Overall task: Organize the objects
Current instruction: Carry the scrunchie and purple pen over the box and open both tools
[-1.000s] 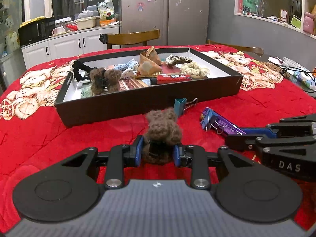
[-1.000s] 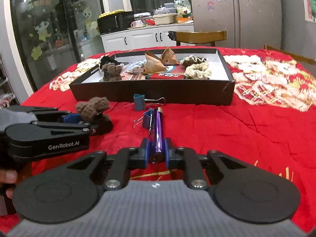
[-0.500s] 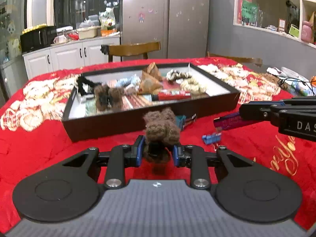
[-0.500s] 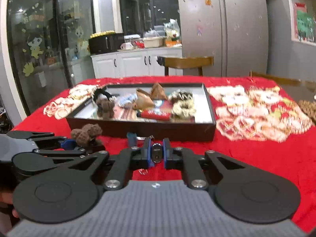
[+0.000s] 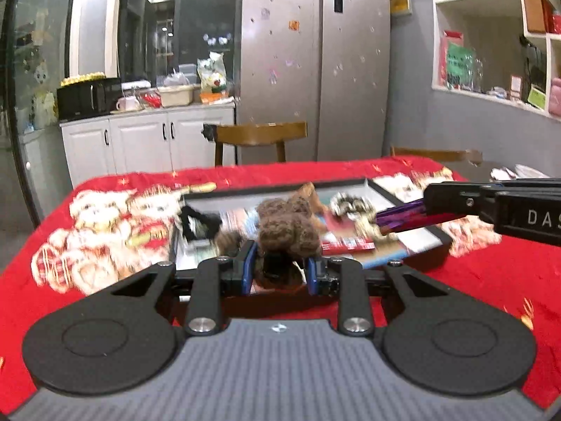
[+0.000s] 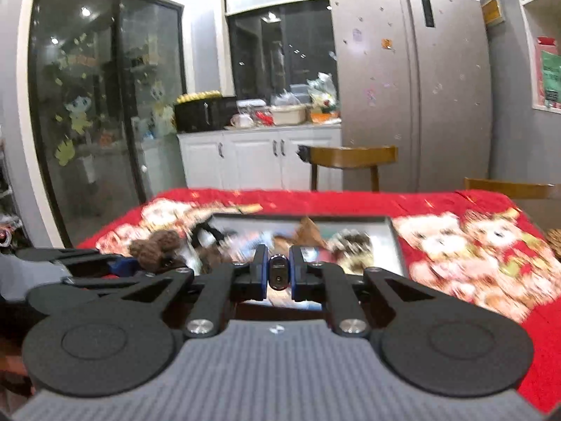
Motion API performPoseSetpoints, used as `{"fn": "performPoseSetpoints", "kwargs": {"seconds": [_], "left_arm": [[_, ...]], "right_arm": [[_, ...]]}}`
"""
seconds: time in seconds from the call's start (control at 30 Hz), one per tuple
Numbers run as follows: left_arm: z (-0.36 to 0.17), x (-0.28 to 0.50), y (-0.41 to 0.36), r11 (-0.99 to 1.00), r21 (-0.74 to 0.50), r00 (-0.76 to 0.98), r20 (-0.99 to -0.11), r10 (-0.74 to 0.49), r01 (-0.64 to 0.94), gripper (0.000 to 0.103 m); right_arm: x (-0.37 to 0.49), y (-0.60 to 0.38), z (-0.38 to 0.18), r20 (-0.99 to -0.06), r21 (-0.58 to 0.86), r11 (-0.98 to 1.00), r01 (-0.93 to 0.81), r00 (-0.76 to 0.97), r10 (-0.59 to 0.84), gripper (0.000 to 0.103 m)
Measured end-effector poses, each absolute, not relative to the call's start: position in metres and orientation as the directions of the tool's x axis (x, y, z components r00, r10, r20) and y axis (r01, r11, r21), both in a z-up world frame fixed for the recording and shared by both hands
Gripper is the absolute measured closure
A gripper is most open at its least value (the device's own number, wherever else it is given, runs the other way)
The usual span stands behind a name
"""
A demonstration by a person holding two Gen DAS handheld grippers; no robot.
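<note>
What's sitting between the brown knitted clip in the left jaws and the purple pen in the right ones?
In the left wrist view, the red packet and cream scrunchie in the tray show between the brown knitted clip and purple pen, though blurred.

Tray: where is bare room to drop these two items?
The tray looks crowded through its middle, from the black clip to the cream scrunchie. Bare floor shows at its right end, beside the scrunchie, and near the front left corner. Blur hides finer gaps.

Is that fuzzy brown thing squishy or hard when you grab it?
Probably squishy: the brown crocheted toy bulges above the left gripper jaws. Likely light, since yarn is. It seems unlikely to slip; the fuzzy surface should grip.
</note>
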State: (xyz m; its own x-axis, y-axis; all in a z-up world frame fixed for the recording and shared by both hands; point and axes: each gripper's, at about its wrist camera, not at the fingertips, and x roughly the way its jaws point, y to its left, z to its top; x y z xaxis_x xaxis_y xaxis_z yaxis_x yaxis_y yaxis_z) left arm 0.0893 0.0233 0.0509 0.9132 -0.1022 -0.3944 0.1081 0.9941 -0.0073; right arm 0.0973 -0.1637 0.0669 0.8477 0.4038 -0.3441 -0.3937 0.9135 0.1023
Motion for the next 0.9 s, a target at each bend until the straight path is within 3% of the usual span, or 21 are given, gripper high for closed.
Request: {"fn": "performPoseSetpoints", "kwargs": {"seconds": [0.33,0.53,0.9], "left_arm": [[0.032,0.173,0.038,0.987,-0.128,0.85,-0.503,-0.153,0.102,0.07],[0.02,0.196,0.033,0.993,-0.04,0.847,-0.519,-0.112,0.107,0.07],[0.006,0.209,0.041,0.99,-0.083,0.814,-0.563,-0.142,0.115,0.07]], "right_arm": [[0.168,-0.153,0.057,-0.368,0.263,0.876,-0.403,0.798,0.478,0.09],[0.189,-0.151,0.035,-0.408,0.315,0.867,-0.387,0.769,0.492,0.09],[0.201,-0.139,0.014,-0.439,0.329,0.859,-0.393,0.742,0.507,0.089]]}}
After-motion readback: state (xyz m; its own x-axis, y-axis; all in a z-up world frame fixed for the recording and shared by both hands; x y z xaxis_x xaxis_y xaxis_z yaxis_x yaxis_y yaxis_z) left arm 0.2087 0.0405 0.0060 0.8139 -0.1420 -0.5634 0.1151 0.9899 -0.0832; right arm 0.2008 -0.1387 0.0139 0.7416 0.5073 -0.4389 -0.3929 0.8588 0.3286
